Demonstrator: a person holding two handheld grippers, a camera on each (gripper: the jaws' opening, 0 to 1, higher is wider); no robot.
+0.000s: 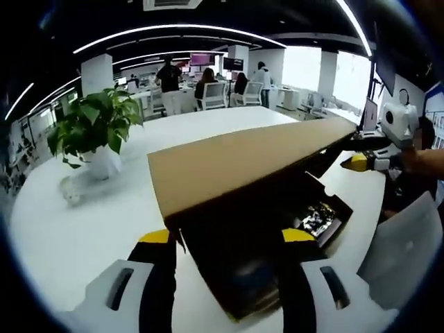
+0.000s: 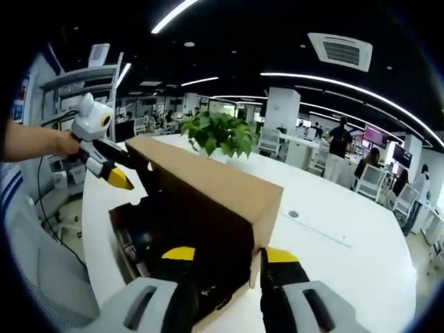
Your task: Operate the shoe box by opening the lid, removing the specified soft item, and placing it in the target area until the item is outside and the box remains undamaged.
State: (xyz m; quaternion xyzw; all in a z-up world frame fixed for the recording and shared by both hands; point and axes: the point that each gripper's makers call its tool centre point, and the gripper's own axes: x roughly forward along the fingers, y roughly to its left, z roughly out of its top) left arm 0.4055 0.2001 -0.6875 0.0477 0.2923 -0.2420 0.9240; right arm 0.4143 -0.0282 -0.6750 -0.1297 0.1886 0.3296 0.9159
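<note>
Left tool [image 1: 229, 237] jaws spread, straddling raised cardboard lid [image 1: 236, 163] edge. Right tool [image 2: 223, 258] jaws spread around lid's opposite end. Shoe box [image 1: 277, 236] open on white table [image 1: 83, 229]; dark contents inside. Potted plant [image 1: 94, 128] nearby.

The shoe box [image 1: 236, 163] has a plain tan cardboard lid over a black base, each hand-held gripper [image 1: 229, 239] is black with yellow tips, and the surface [image 1: 83, 229] is white.
</note>
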